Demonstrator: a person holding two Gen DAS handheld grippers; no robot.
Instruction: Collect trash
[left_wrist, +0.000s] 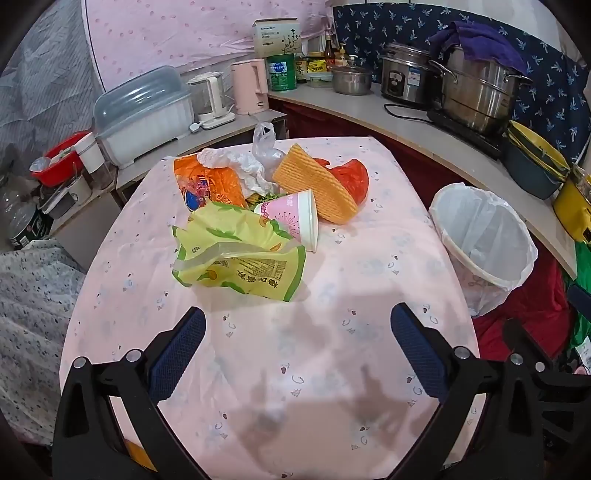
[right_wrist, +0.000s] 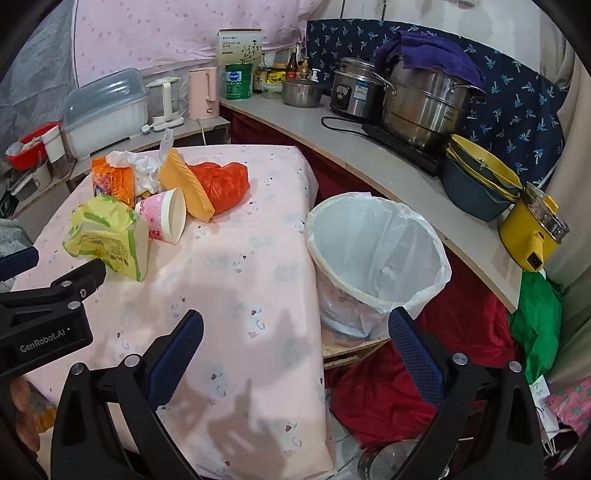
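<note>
- Left wrist view: the left gripper (left_wrist: 297, 349) hangs above the pink tablecloth (left_wrist: 332, 266) with jaws spread wide and nothing between them. The trash sits mid-table: yellow-green wrapper (left_wrist: 236, 254) nearest, paper cup (left_wrist: 295, 218) on its side touching it. Judged risk: a grab at the wrapper may nudge the cup into rolling.
- Right wrist view: the right gripper (right_wrist: 295, 350) is likewise wide open and empty. The lined bin (right_wrist: 373, 258) stands just beside the table edge on what seems a wooden board; a careless drop could miss it or tip it.
</note>
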